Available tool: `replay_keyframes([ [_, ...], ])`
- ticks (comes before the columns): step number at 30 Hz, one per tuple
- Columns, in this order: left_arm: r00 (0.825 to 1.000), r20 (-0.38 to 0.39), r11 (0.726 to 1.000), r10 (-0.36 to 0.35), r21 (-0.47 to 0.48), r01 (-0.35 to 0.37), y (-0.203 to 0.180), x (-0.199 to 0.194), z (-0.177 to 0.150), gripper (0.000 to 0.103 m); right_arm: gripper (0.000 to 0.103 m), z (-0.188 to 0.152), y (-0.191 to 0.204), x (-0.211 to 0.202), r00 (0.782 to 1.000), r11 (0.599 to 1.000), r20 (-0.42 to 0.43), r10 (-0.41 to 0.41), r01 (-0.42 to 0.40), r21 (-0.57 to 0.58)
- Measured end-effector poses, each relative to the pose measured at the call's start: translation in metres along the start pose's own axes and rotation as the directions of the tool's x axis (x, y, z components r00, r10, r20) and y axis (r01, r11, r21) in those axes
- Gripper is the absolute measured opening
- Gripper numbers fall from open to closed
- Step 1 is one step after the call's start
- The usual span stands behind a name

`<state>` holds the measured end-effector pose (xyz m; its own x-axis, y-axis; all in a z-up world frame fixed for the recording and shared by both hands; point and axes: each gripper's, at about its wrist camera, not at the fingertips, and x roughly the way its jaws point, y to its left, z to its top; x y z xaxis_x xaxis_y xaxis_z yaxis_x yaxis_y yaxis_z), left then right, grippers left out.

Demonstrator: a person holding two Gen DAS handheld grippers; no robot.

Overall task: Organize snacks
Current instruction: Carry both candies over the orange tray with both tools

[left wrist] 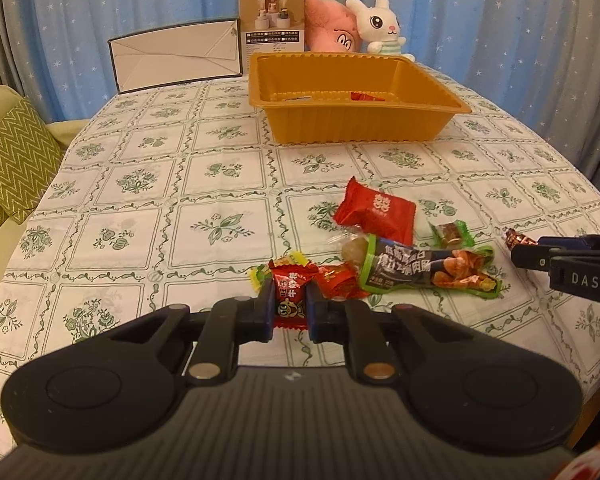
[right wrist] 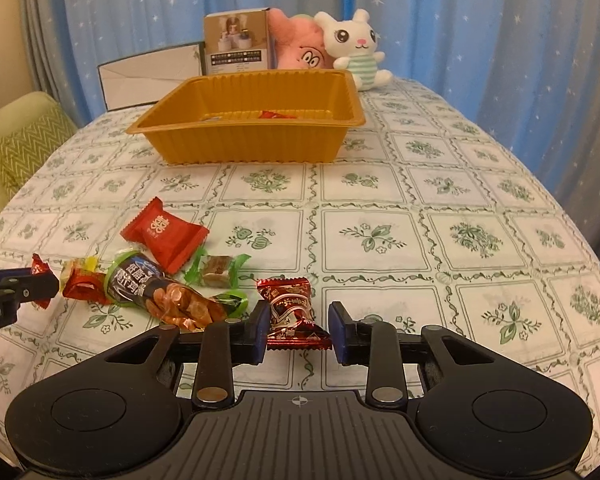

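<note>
My left gripper (left wrist: 290,303) is shut on a red wrapped candy (left wrist: 291,280) at the near edge of the snack pile. My right gripper (right wrist: 298,324) has its pads against the sides of a dark red candy (right wrist: 290,312) and holds it. Loose snacks lie on the tablecloth: a red square packet (left wrist: 374,210), a black-and-green sausage pack (left wrist: 424,270), a small green-wrapped sweet (left wrist: 452,234) and another red candy (left wrist: 338,282). An orange tray (left wrist: 356,120) stands farther back and holds a few small red wrappers (left wrist: 366,97).
Behind the tray stand a white open box (left wrist: 176,56), a product carton (left wrist: 271,20), a pink plush (left wrist: 332,26) and a white bunny plush (left wrist: 382,26). A green cushion (left wrist: 12,156) lies left of the table. Blue curtains hang behind.
</note>
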<state>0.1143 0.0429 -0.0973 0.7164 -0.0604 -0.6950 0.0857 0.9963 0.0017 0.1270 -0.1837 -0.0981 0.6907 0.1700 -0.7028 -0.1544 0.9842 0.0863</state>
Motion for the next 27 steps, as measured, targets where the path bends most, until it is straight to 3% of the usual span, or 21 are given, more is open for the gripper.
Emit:
replay_keyframes([
  [15,0.992,0.081,0.995,-0.092,-0.019,0.094,-0.02,-0.003,0.053,0.013,0.032,0.037,-0.004,-0.022,0.99,1.0,0.138,0.029,-0.03,0.003],
  [27,0.978,0.161,0.991,-0.132,0.031,0.128,-0.025,0.025,0.124,0.013,0.032,0.1,-0.006,-0.008,0.976,0.997,0.207,0.066,-0.07,0.012],
])
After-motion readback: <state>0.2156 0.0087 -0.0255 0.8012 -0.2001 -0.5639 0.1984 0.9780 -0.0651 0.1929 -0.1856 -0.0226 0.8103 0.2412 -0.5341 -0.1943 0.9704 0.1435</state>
